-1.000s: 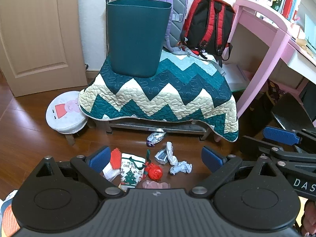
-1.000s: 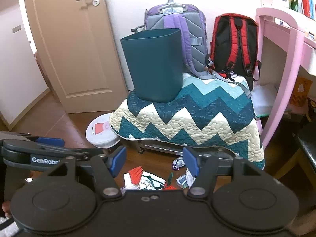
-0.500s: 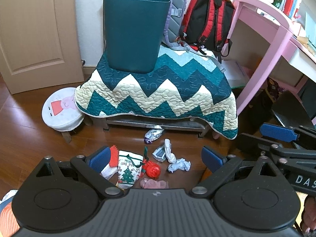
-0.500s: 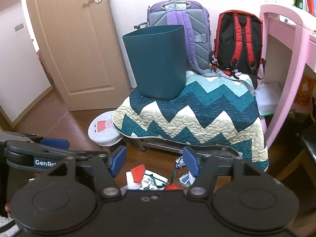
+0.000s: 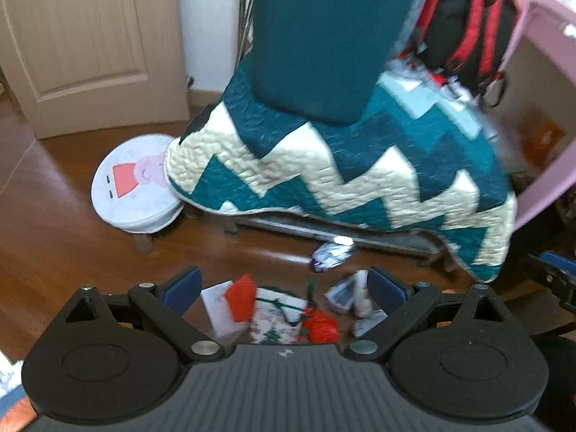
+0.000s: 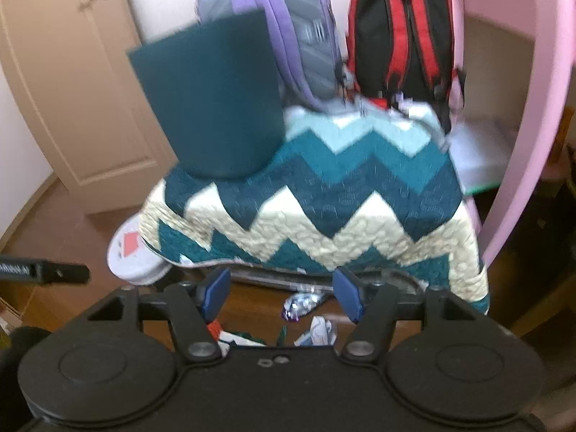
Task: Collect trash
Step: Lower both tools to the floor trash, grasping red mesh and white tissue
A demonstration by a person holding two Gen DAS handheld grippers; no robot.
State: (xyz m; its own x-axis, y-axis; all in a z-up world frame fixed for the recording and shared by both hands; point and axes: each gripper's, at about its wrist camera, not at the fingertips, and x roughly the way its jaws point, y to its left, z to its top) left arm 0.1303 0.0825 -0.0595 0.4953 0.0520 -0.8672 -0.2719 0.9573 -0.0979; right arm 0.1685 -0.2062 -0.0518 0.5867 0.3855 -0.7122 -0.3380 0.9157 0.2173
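Observation:
A dark teal bin [image 5: 324, 36] [image 6: 216, 108] stands on a bench covered by a zigzag quilt [image 5: 360, 165] [image 6: 324, 208]. Trash lies on the wood floor in front of the bench: a shiny purple wrapper [image 5: 331, 253] [image 6: 300, 302], a red-and-white piece [image 5: 237, 298], a Christmas-print packet [image 5: 275, 318], a red crumpled ball [image 5: 322, 325] and crumpled white paper [image 5: 347, 291] [image 6: 320, 329]. My left gripper [image 5: 284, 288] hovers open just above the pile. My right gripper [image 6: 282, 293] is open too, higher, over the purple wrapper. Both hold nothing.
A round white stool with a cartoon pig [image 5: 133, 187] sits left of the bench. Purple [image 6: 288, 36] and red-black [image 6: 403, 36] backpacks lean behind the bin. A pink desk leg [image 6: 518, 108] stands right, a wooden door [image 5: 90, 36] left.
Both grippers have moved forward and down toward the bench and the trash; the view is motion-blurred. The jaws stay open and nothing has been picked up.

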